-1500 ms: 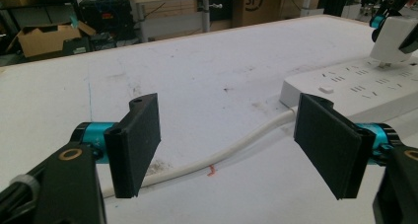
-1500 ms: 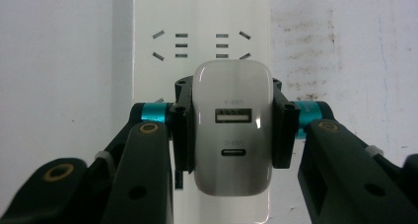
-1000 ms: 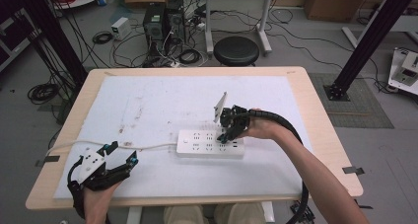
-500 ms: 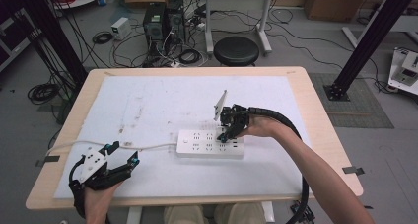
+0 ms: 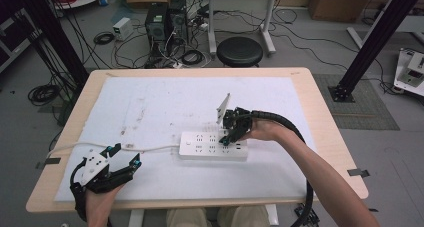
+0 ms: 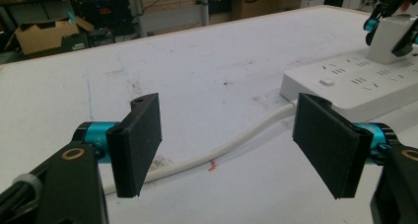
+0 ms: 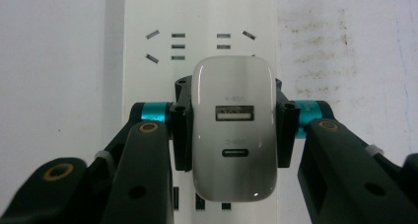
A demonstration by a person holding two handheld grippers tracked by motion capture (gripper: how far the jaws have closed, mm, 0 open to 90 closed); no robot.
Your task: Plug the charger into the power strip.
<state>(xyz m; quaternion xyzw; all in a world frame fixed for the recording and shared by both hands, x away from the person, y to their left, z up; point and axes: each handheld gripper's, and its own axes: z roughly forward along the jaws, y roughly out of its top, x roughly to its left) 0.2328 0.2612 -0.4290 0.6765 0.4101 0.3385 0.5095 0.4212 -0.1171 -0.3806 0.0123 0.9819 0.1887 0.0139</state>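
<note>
I look down on a light wooden table (image 5: 320,112) covered by a scuffed white sheet (image 5: 165,107) with grey smudges. Past its far edge, at 12 o'clock, a round black stool (image 5: 240,51) stands on a grey floor among tangled cables, with black computer towers (image 5: 164,18) at about 11 o'clock and black frame posts at either side.

A long white plastic power strip (image 5: 200,146) lies flat near the middle of the sheet, slightly toward 5 o'clock. Its white cord (image 5: 150,148) runs off toward 9 o'clock, to the table's left edge.

My right gripper (image 5: 231,137) points down at the strip's right half. In the right gripper view its two black jaws are clamped on the flanks of a small white rectangular charger block (image 7: 233,128), with rounded corners and two ports facing the camera. The pads press both sides firmly. The charger sits right over the strip's socket face; I cannot tell whether its pins are seated. In the left gripper view the same charger stands upright on the strip at about 2 o'clock.

My left gripper (image 5: 122,157) rests low near the table's near-left corner, at about 8 o'clock, well apart from the strip. Its jaws stand wide and hold nothing. In the left gripper view the white cord crosses the sheet beyond the gap between the flat black pads (image 6: 140,140), and the strip's end lies at 2 o'clock.
</note>
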